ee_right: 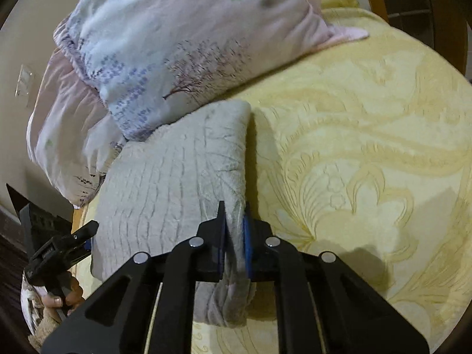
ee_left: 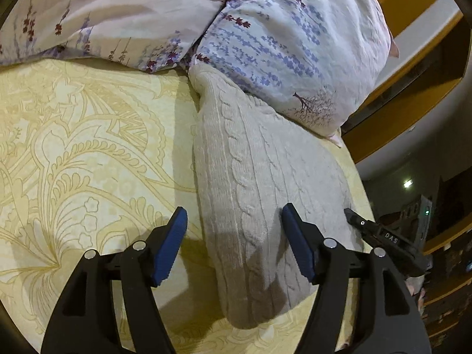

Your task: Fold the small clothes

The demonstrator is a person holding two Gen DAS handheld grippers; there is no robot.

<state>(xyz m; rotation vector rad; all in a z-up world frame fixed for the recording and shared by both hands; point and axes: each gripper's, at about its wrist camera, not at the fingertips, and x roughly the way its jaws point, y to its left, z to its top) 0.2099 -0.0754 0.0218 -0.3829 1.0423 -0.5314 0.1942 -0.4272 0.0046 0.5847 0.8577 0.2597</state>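
One cream cable-knit sweater (ee_left: pixel 259 183), folded into a long bundle, lies on one yellow patterned bedspread (ee_left: pixel 88 147). Two floral pillows: one (ee_left: pixel 292 38) resting on the sweater's far end, the other (ee_left: pixel 103 17) beside it. Two grippers. Left gripper (ee_left: pixel 234 216) open wide, blue pads (ee_left: pixel 172 244) apart, nothing gripped; the sweater's near end lies between and below the jaws, and whether the pads touch the knit I can't tell. Right gripper (ee_right: pixel 234 215) nearly closed, pinching a fold of the sweater's right edge between its pads. In the right wrist view the left gripper shows at the sweater's left side, with a person's hand (ee_right: pixel 63 293) on its handle.
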